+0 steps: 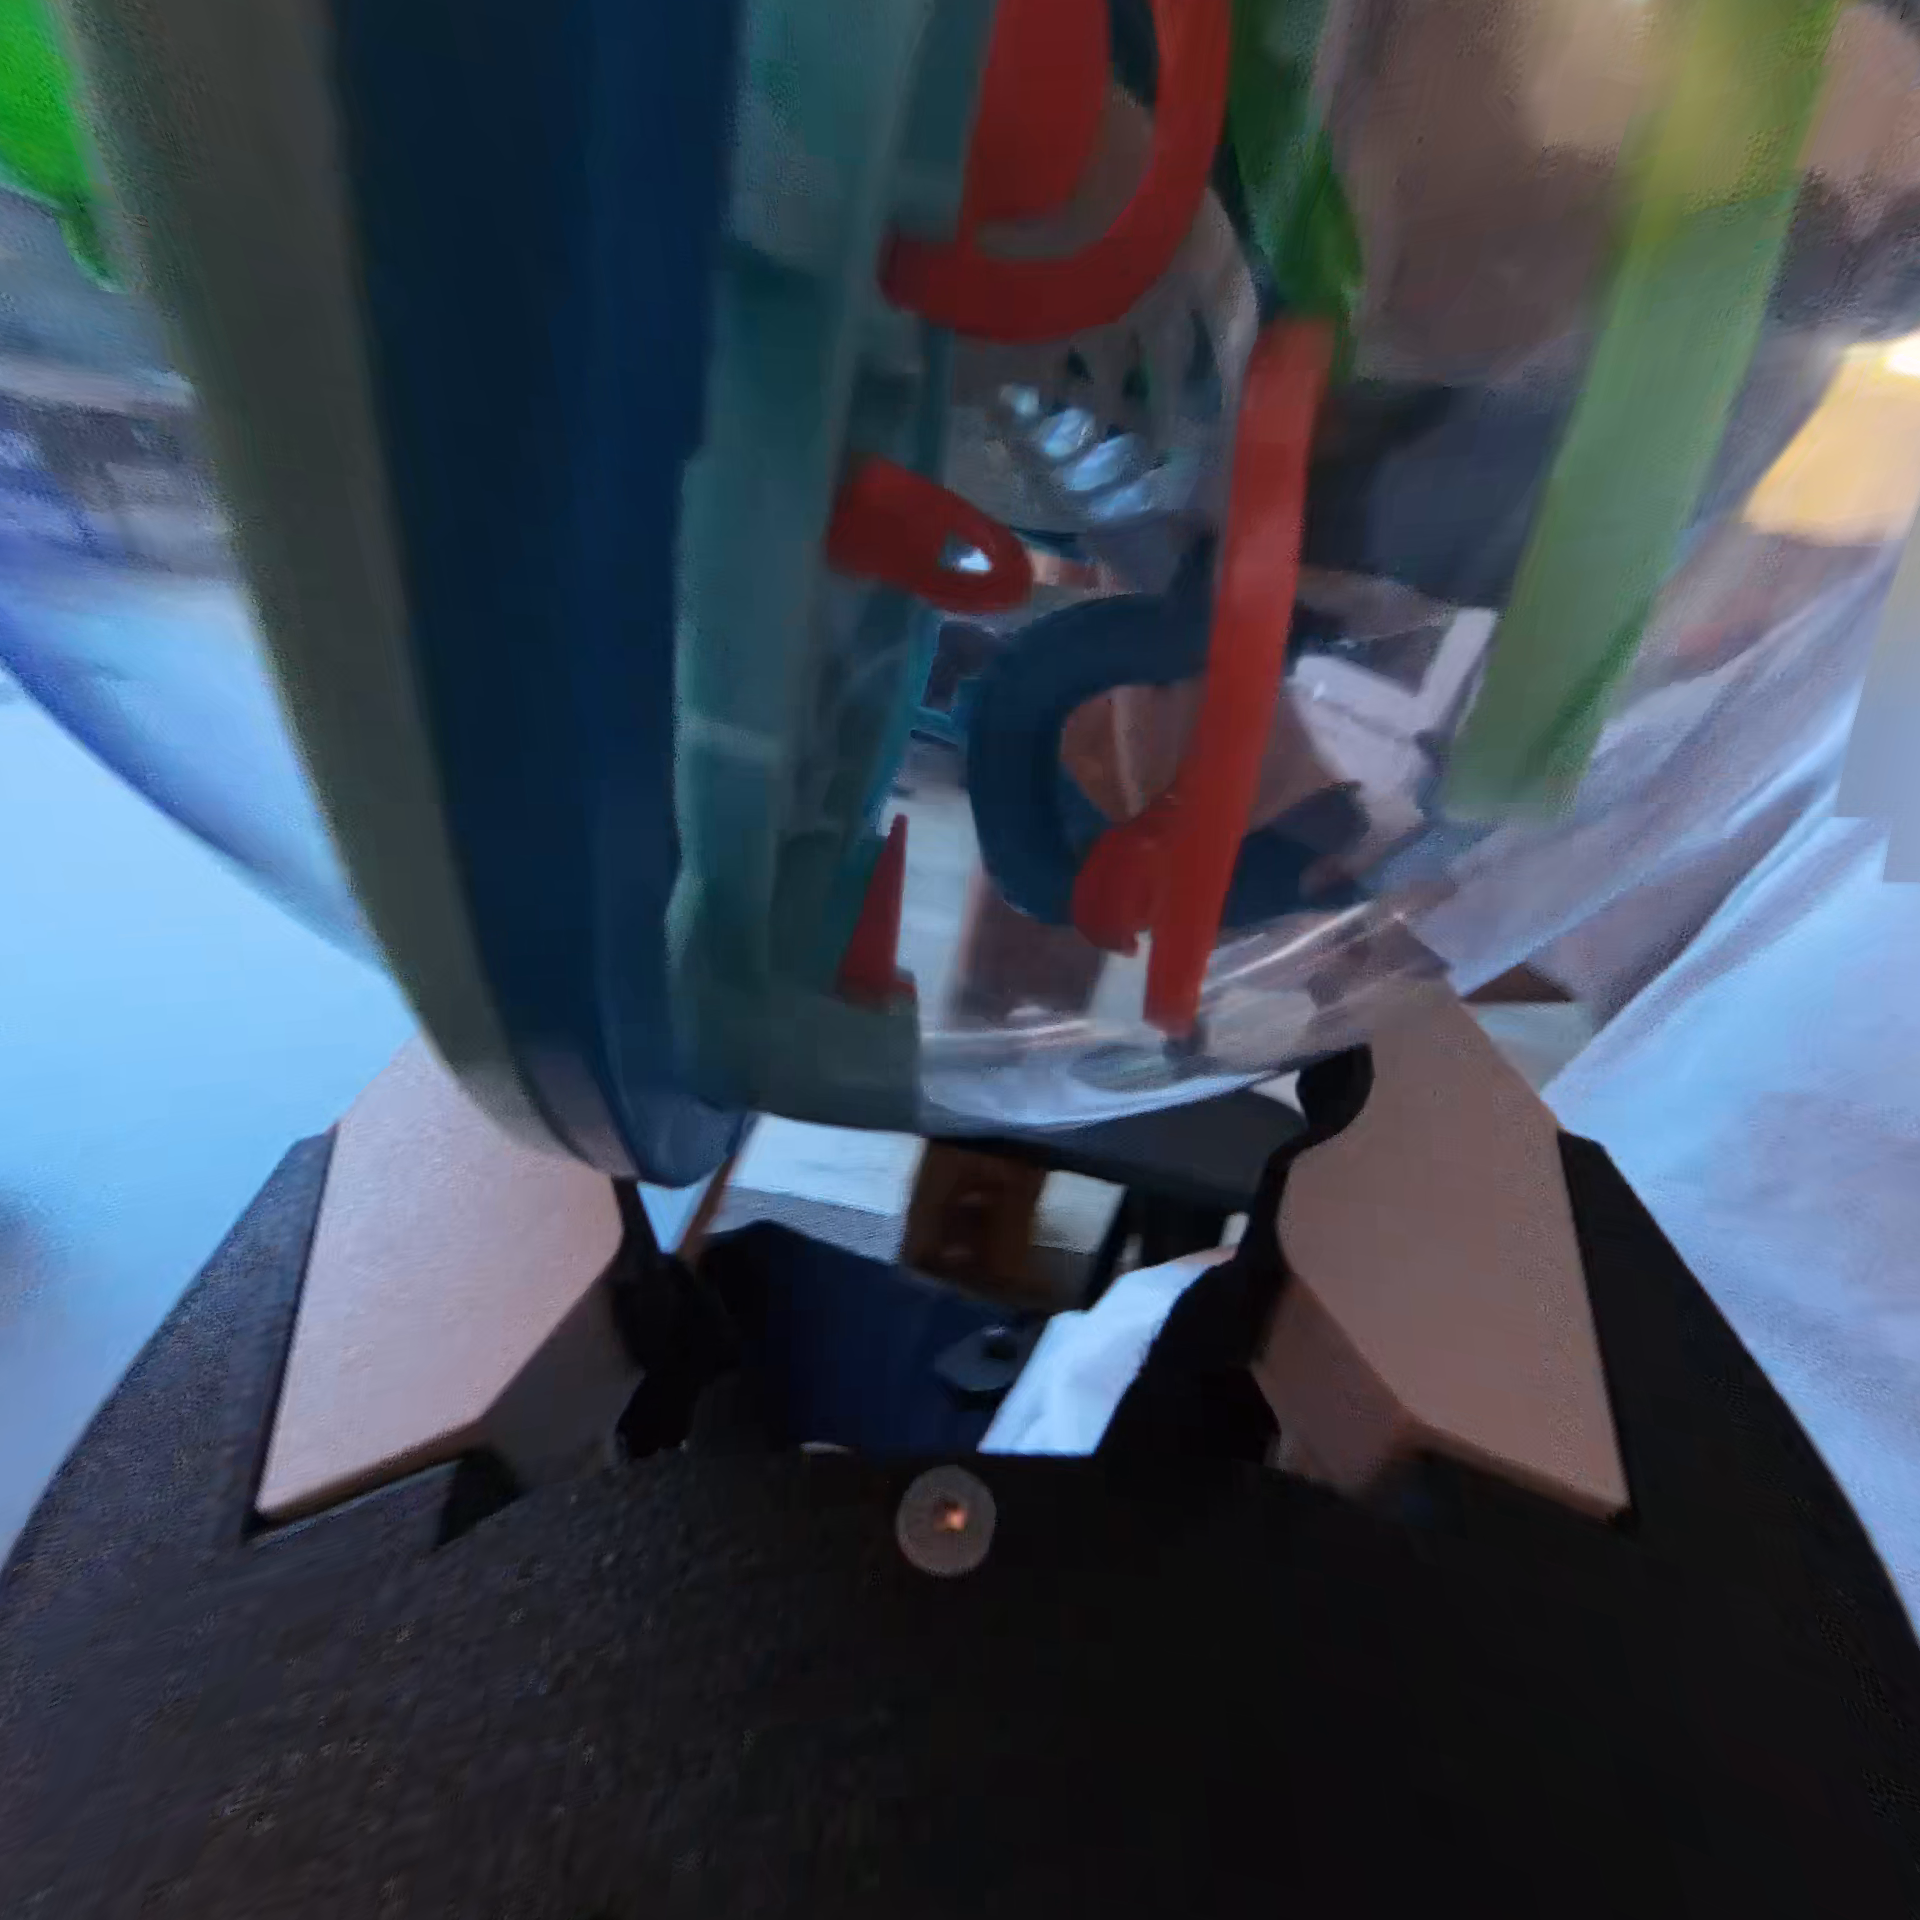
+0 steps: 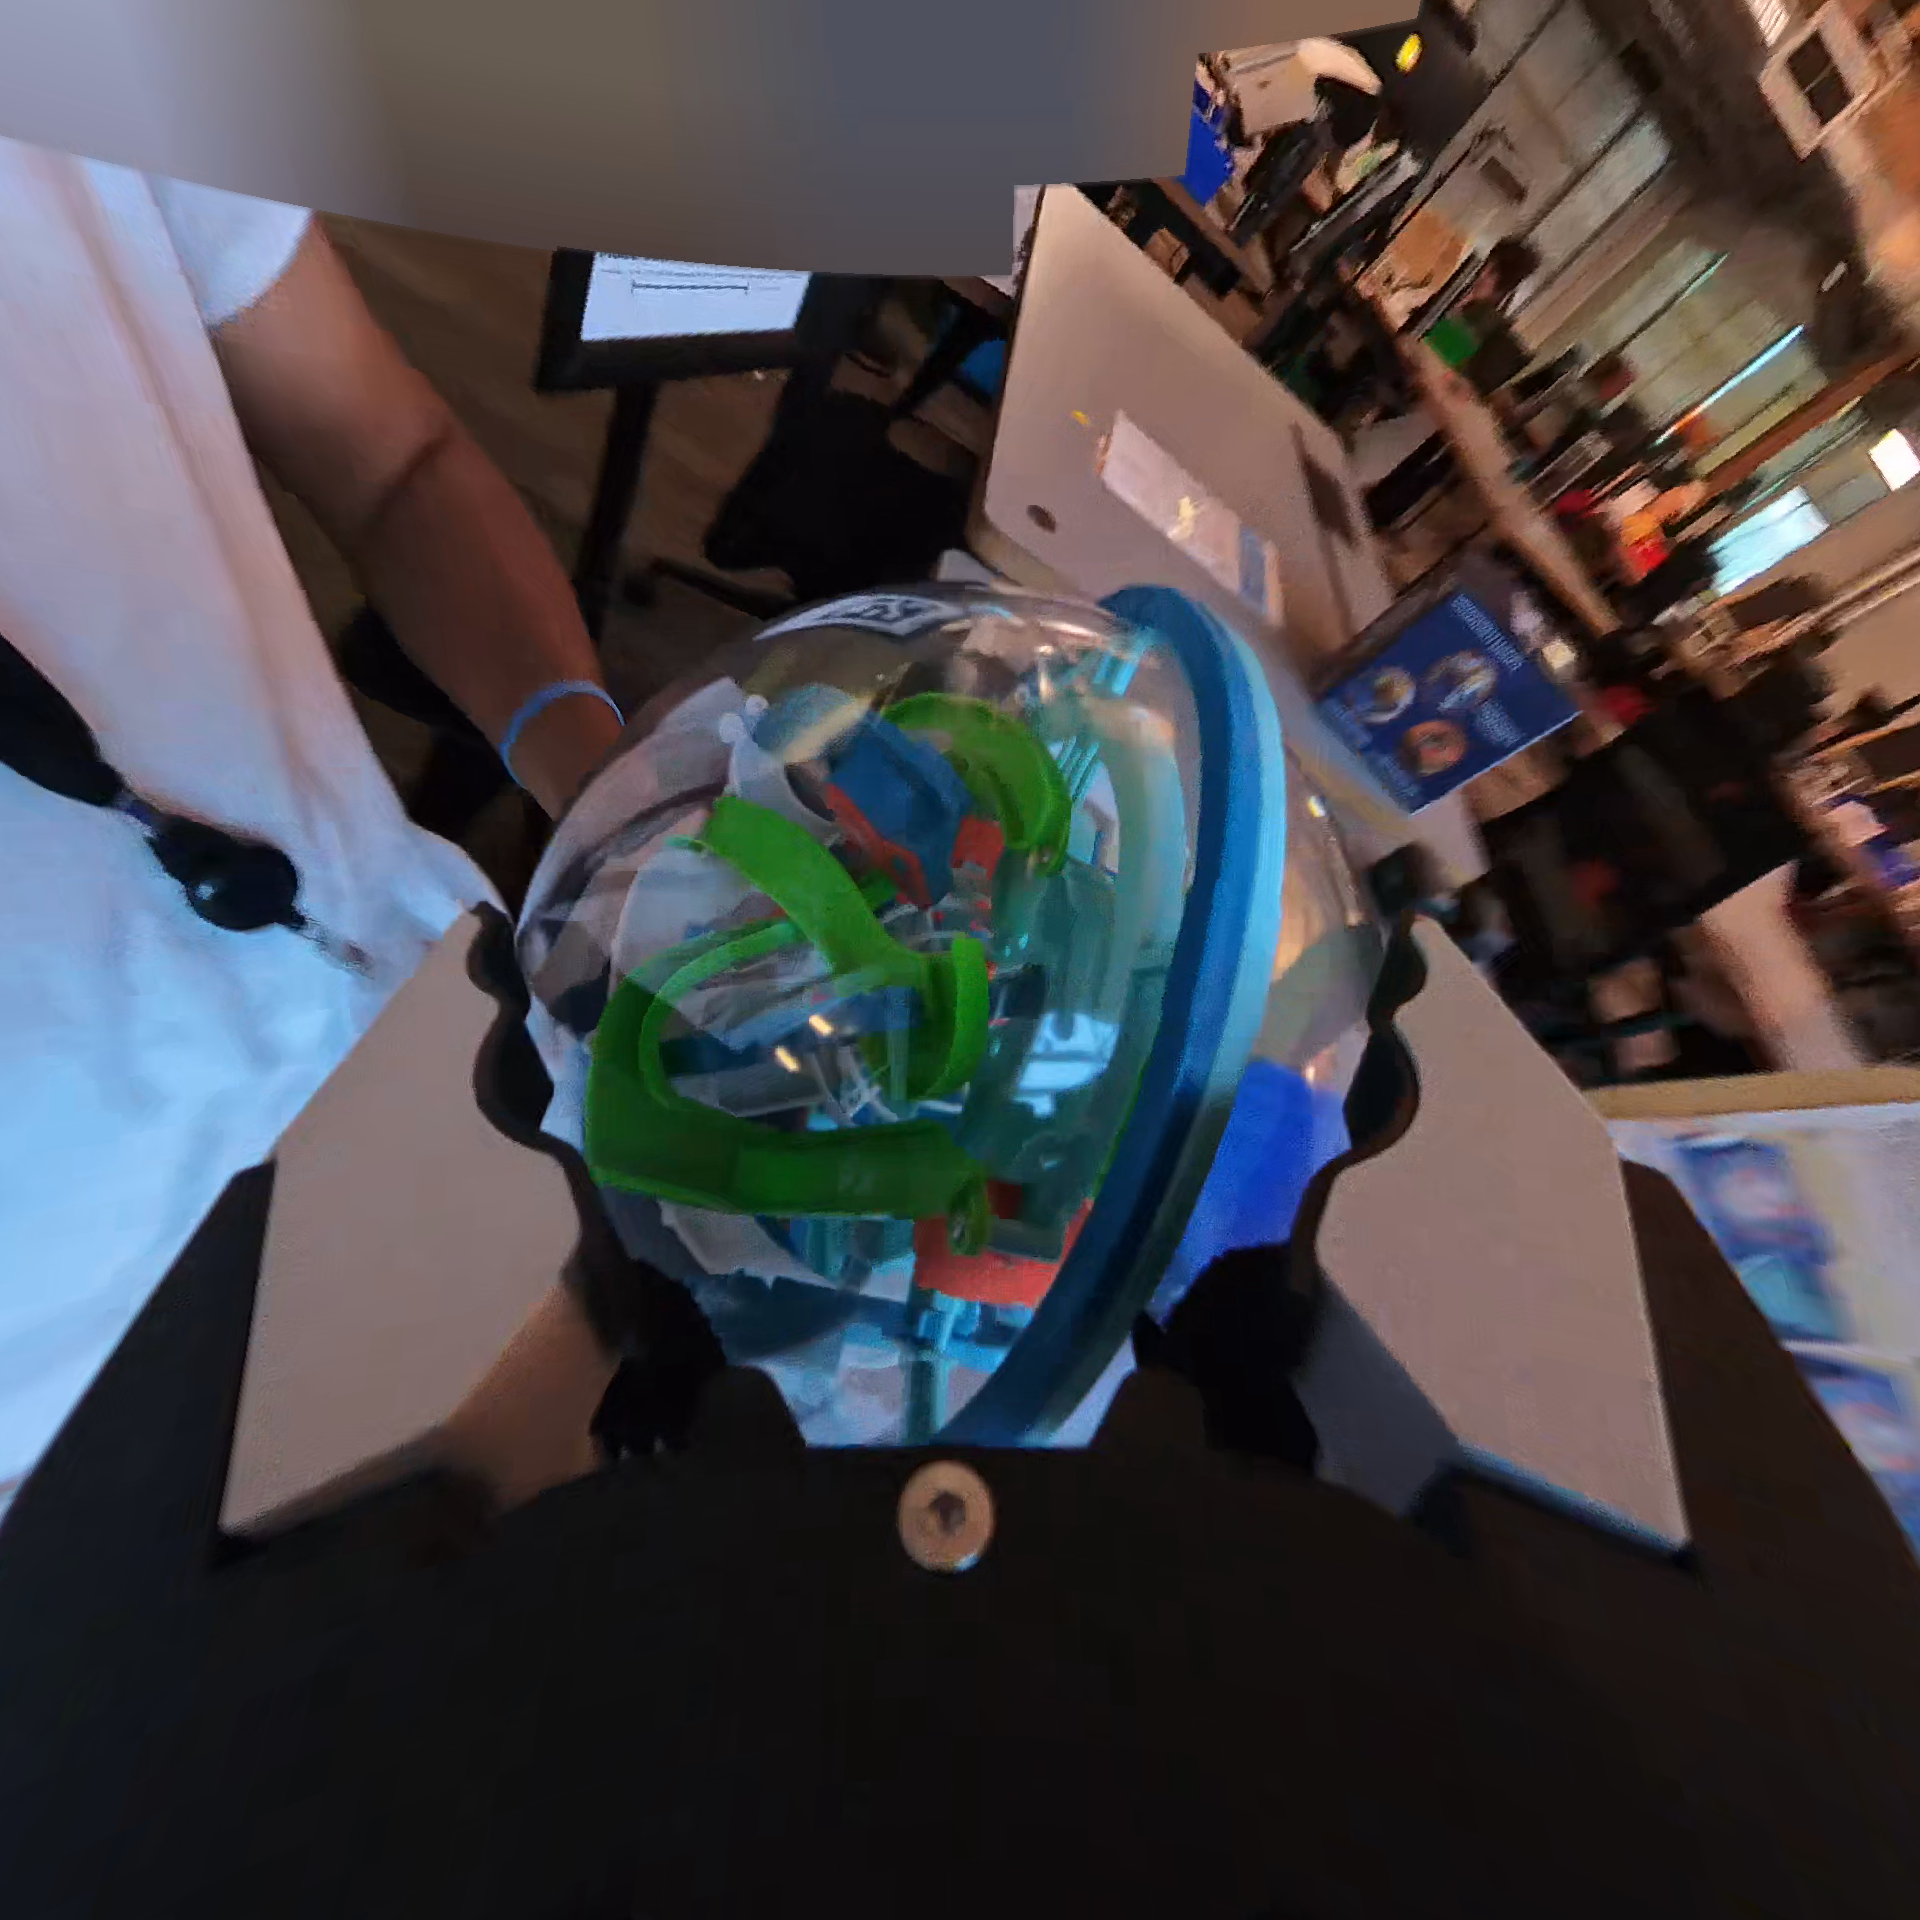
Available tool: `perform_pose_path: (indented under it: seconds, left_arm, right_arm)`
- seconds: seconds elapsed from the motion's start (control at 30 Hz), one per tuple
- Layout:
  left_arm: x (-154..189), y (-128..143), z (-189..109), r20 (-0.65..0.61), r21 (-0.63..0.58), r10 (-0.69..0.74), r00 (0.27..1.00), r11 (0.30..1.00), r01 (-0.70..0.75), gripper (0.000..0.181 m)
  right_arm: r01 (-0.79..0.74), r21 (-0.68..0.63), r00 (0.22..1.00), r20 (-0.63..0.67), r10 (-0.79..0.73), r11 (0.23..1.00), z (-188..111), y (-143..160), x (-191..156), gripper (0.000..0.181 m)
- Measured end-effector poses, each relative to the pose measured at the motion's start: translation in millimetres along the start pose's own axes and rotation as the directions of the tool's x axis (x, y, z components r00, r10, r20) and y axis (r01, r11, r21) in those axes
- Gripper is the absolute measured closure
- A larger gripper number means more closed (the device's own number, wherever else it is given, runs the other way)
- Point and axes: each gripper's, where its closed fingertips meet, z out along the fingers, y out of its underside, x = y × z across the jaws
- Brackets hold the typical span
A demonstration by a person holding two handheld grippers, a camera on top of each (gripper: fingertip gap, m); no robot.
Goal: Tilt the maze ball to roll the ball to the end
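The maze ball (image 2: 914,997) is a clear sphere with a blue equator ring (image 2: 1236,831) and green, red and blue tracks inside. My right gripper (image 2: 945,935) is shut on it, with one finger on each side of the sphere, and holds it up in the air with the ring tilted. In the left wrist view the maze ball (image 1: 935,582) fills the upper frame, blurred and very close. My left gripper (image 1: 987,1122) touches its lower curve with both fingertips. I cannot make out the small rolling ball inside.
A person in a white shirt stands close at the left, with an arm with a blue wristband (image 2: 561,717) reaching behind the ball. A white desk panel (image 2: 1122,436) and a blue box (image 2: 1455,707) lie behind. A white surface (image 1: 156,935) lies below.
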Motion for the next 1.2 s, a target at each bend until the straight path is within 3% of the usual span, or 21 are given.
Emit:
perform_pose_path:
  seconds: [0.1,0.23,0.43,0.63,0.73,0.83,0.93,1.1,1.2]
  left_arm:
    - [2,16,9,-0.044,0.038,-0.156,0.987,0.987,0.158,0.045]
    - [-1,11,14,-0.118,0.069,-0.206,0.971,0.974,0.215,0.045]
    - [11,-30,17,-0.275,0.121,-0.070,0.959,0.987,0.107,0.044]
    - [18,-70,12,-0.311,0.191,0.127,0.942,0.979,-0.069,0.042]
    - [10,-78,13,-0.285,0.211,0.183,0.941,0.969,-0.125,0.044]
    - [-3,-78,14,-0.225,0.202,0.271,0.936,0.953,-0.227,0.045]
    - [-16,-78,12,-0.180,0.180,0.293,0.939,0.948,-0.261,0.045]
    - [-47,-79,14,-0.054,0.174,0.334,0.941,0.931,-0.321,0.045]
    - [-57,-87,5,0.062,0.132,0.435,0.898,0.889,-0.439,0.044]
  right_arm:
    - [-0.149,-0.021,0.988,0.043,0.150,0.989,4,22,2,0.027]
    - [-0.207,-0.021,0.978,0.016,0.207,0.978,4,25,12,0.028]
    - [-0.122,-0.155,0.988,-0.108,0.106,0.980,-1,-17,24,0.028]
    - [0.035,-0.262,0.984,-0.158,-0.078,0.965,-1,-59,32,0.029]
    - [0.020,-0.277,0.981,-0.181,-0.072,0.961,-3,-65,38,0.035]
    - [0.122,-0.287,0.970,-0.168,-0.175,0.950,0,-63,36,0.035]
    - [0.128,-0.285,0.964,-0.188,-0.187,0.950,0,-55,42,0.034]
    - [0.155,-0.310,0.957,-0.188,-0.220,0.938,8,-39,57,0.031]
    - [0.254,-0.270,0.927,-0.205,-0.313,0.929,7,-41,54,0.029]
